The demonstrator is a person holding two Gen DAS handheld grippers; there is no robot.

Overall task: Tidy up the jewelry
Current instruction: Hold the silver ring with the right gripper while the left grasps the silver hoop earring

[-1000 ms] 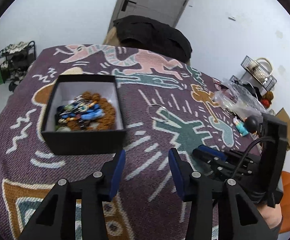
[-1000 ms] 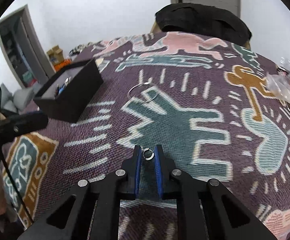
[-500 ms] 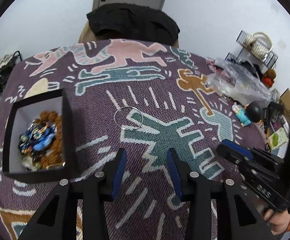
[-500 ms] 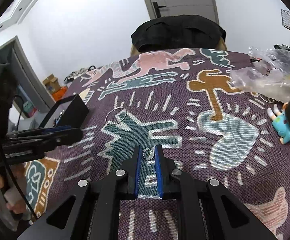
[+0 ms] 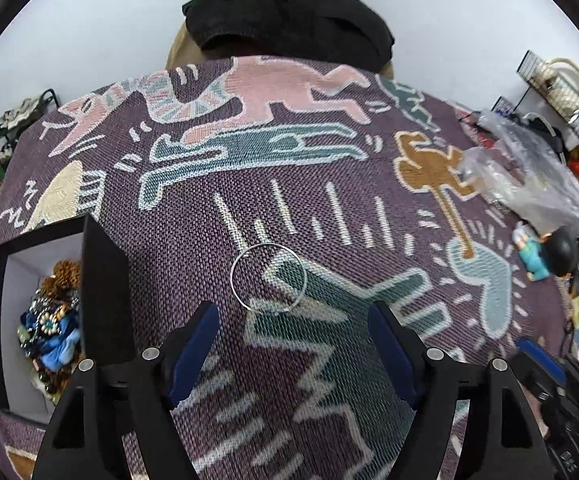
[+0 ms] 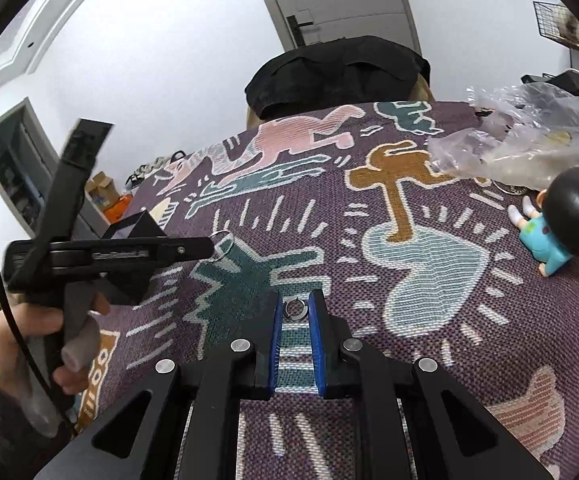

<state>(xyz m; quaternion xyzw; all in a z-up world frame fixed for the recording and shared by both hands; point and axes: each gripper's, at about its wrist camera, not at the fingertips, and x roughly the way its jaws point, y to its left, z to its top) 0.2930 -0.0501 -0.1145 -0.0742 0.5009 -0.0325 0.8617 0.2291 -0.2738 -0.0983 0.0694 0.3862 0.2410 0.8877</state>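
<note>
The thin wire bangle [image 5: 268, 277] lies flat on the patterned woven cloth [image 5: 329, 208], to the right of the black jewelry box [image 5: 103, 292], well apart from its wall. The left gripper [image 5: 293, 344] hangs just short of the bangle, angled down at it; its jaws are opening and nothing is between them. The right gripper [image 6: 295, 320] is closed on a small silver ring [image 6: 296, 309], held between its blue pads above the cloth, further right of the box than the bangle.

Judged step: the left tool takes up the bangle for transfer to the box, which already holds a heap of beaded pieces [image 5: 51, 328].

To do it well, the jaws should straddle one side of the wire, one finger inside the loop and one outside, then close squarely. The wire is thin and lies low in the weave; a shallow bite will likely skid off.
</note>
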